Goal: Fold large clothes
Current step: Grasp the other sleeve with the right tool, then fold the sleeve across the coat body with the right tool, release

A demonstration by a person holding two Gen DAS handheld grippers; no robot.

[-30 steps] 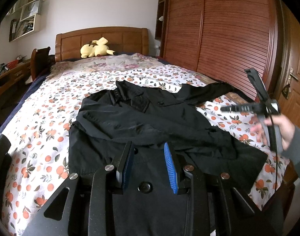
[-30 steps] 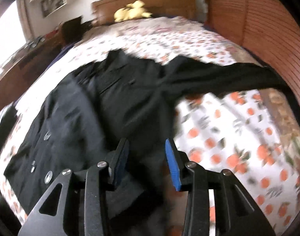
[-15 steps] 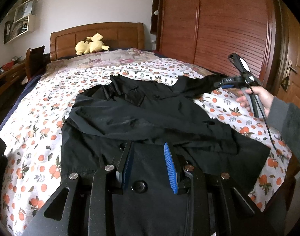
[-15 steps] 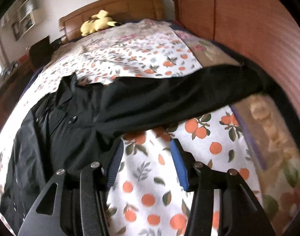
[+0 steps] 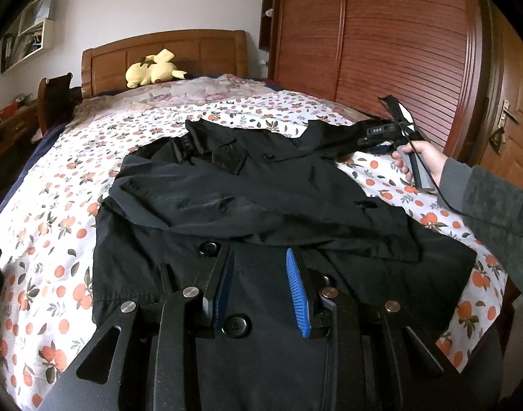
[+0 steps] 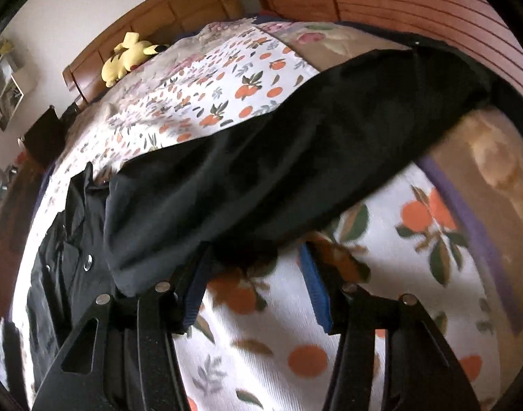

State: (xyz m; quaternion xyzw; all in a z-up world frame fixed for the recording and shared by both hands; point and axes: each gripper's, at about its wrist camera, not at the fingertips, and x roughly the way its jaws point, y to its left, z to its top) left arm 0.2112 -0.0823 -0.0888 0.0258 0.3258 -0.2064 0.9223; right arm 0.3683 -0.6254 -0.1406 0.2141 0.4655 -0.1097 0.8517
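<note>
A large black coat (image 5: pixel 261 188) lies spread on the bed, buttons up, its collar toward the headboard. One sleeve (image 5: pixel 337 133) stretches right to the bed's edge. My left gripper (image 5: pixel 259 257) hovers over the coat's lower front, open part way, with only flat fabric showing below the blue pads. A hand (image 5: pixel 422 157) holds my right gripper (image 5: pixel 374 137) low over that sleeve. In the right wrist view the right gripper (image 6: pixel 258 263) is open, its tips at the sleeve's (image 6: pixel 295 154) near edge, the left tip partly hidden by the cloth.
The bed (image 5: pixel 56 222) has an orange-print sheet and a wooden headboard (image 5: pixel 199 48) with a yellow plush toy (image 5: pixel 151 68). A slatted wooden wardrobe (image 5: pixel 381 51) runs close along the right side, with a door (image 5: pixel 515 120) beyond. A dark chair (image 5: pixel 56 92) stands at the left.
My right gripper swung from over the coat's body out to the sleeve, came down close to it, and its jaws widened. The left gripper has hardly shifted.
</note>
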